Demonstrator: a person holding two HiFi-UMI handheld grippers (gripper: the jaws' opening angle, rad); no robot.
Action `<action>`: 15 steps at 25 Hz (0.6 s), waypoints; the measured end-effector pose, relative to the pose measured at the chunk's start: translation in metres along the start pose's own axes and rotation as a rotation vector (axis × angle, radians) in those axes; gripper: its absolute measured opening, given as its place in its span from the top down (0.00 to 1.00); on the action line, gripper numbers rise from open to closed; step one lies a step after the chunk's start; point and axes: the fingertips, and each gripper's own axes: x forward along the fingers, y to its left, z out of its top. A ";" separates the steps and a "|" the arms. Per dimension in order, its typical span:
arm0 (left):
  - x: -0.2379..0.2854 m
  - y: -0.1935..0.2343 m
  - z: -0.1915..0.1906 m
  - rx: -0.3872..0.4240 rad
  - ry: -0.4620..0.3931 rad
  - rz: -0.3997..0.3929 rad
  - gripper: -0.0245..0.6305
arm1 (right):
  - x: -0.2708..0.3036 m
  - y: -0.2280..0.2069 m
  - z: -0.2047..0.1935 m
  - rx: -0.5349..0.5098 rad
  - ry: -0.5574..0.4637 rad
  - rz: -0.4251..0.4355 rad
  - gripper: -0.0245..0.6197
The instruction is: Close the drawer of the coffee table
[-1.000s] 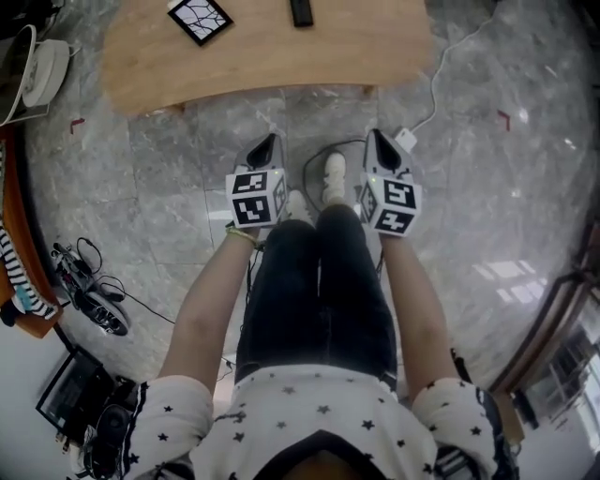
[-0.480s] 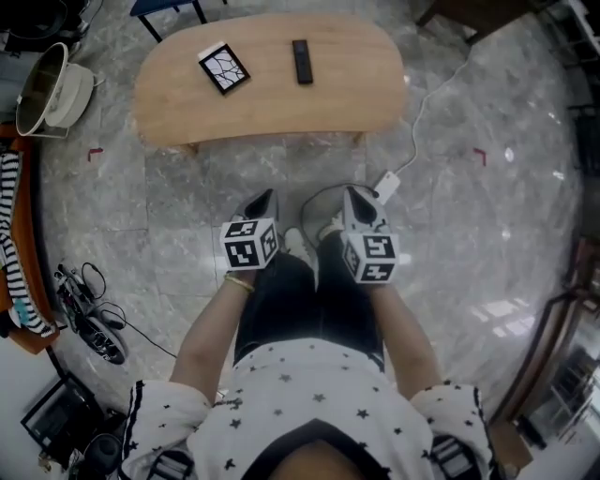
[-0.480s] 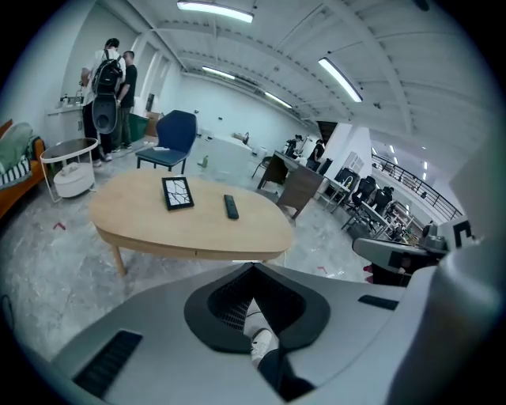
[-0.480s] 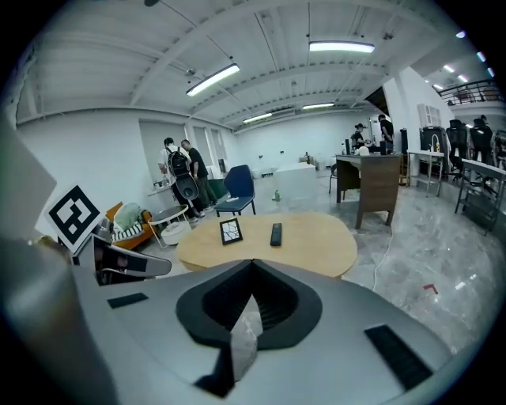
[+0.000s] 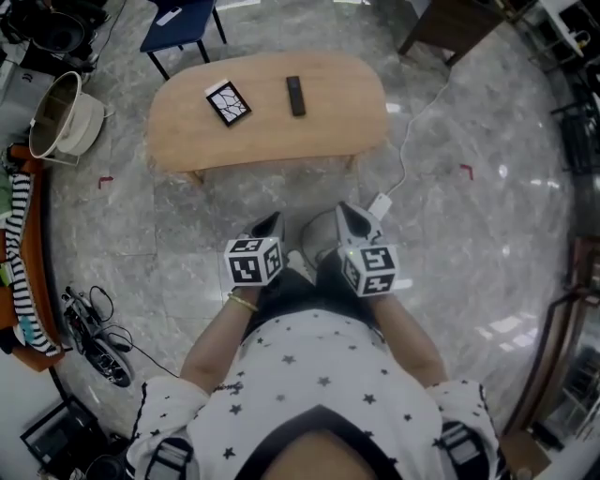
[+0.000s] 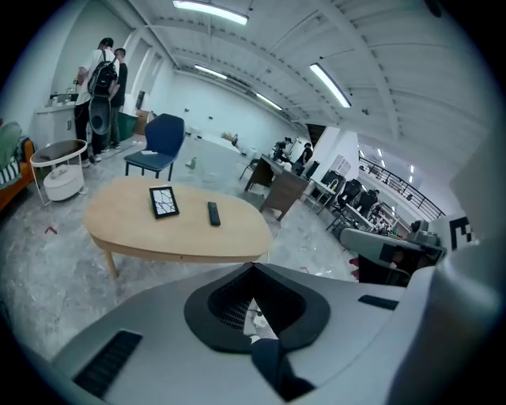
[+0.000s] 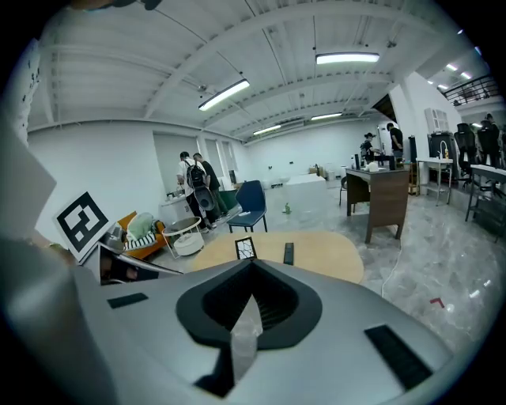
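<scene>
The oval wooden coffee table point(image 5: 347, 103) stands on the marble floor ahead of me, with a framed picture point(image 5: 228, 101) and a black remote point(image 5: 295, 95) on top. Its near edge point(image 6: 190, 255) looks flush, and no drawer sticks out. Both grippers hang in the air in front of the person's body, well short of the table. The left gripper point(image 5: 272, 223) is shut and holds nothing. The right gripper point(image 5: 347, 211) is shut too, with nothing in it. In the right gripper view the jaws point(image 7: 251, 263) meet, with the table point(image 7: 316, 253) beyond them.
A blue chair point(image 5: 183, 23) stands behind the table, a white round basket point(image 5: 61, 112) at the far left. A white power strip point(image 5: 380, 204) and its cable lie near the person's feet. Cables point(image 5: 89, 323) lie at the left. People point(image 6: 99, 63) stand at the back.
Both grippers have risen and drawn back toward the body, still shut. The view has lifted, so the whole table and the chair behind it now show.
</scene>
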 end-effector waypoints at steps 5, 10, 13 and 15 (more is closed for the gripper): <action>-0.017 -0.021 0.012 0.028 -0.021 -0.034 0.95 | -0.018 0.016 0.016 -0.008 -0.021 0.043 0.95; -0.033 -0.029 0.021 0.077 -0.038 -0.049 0.95 | -0.025 0.033 0.029 -0.055 -0.044 0.096 0.95; -0.042 -0.029 0.025 0.093 -0.065 -0.037 0.95 | -0.028 0.038 0.033 -0.059 -0.055 0.113 0.95; -0.046 -0.027 0.027 0.094 -0.083 -0.027 0.95 | -0.027 0.042 0.035 -0.074 -0.062 0.130 0.95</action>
